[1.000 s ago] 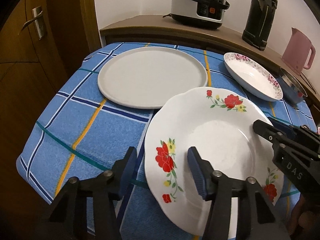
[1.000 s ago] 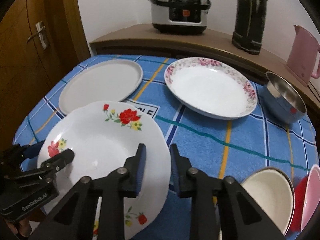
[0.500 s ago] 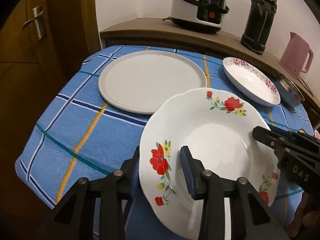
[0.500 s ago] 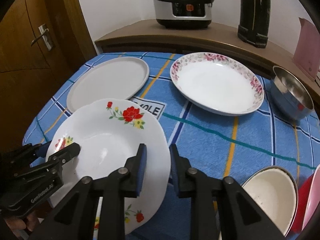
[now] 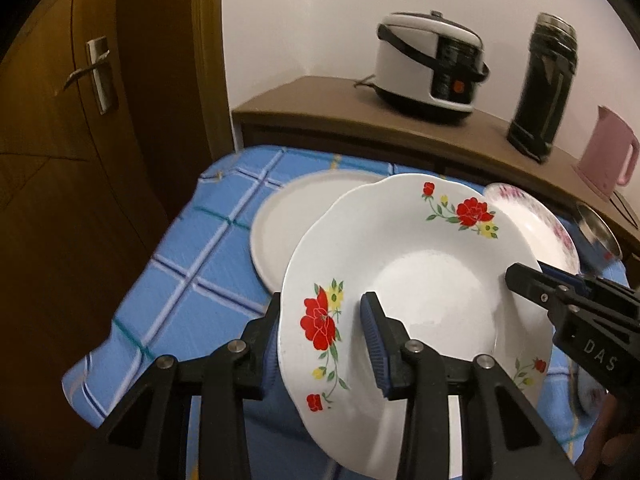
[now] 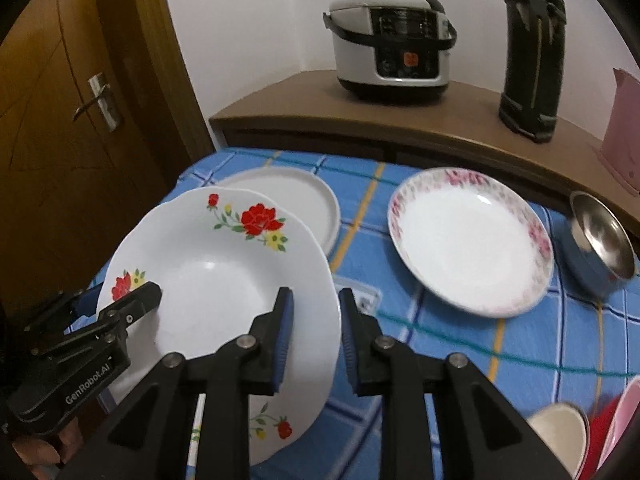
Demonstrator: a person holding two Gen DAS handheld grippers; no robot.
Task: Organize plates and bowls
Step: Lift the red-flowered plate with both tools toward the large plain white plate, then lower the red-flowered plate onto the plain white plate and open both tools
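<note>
A white scalloped plate with red roses [image 5: 420,280] [image 6: 208,280] hangs tilted above the blue checked tablecloth [image 5: 180,280], held from both sides. My left gripper [image 5: 322,304] [image 6: 148,296] is shut on its left rim, one pad on top and one underneath. On the opposite rim my right gripper [image 6: 316,298] [image 5: 520,276] is shut in the same way. Behind it a plain grey plate [image 5: 288,220] [image 6: 296,196] lies flat, partly hidden by the raised plate. To the right rests a pink-flowered plate [image 6: 468,240] [image 5: 536,224].
A steel bowl [image 6: 600,248] sits at the table's right edge. A cream bowl [image 6: 560,436] and a red and pink one [image 6: 612,420] are at the near right. On the wooden counter [image 6: 280,100] stand a rice cooker [image 6: 388,36], black thermos [image 6: 532,48] and pink kettle [image 5: 608,156]. A door [image 5: 60,160] is left.
My left jaws closed onto the rose plate's rim. Both grippers then rose with the plate, which has left the cloth and now overlaps the grey plate in view.
</note>
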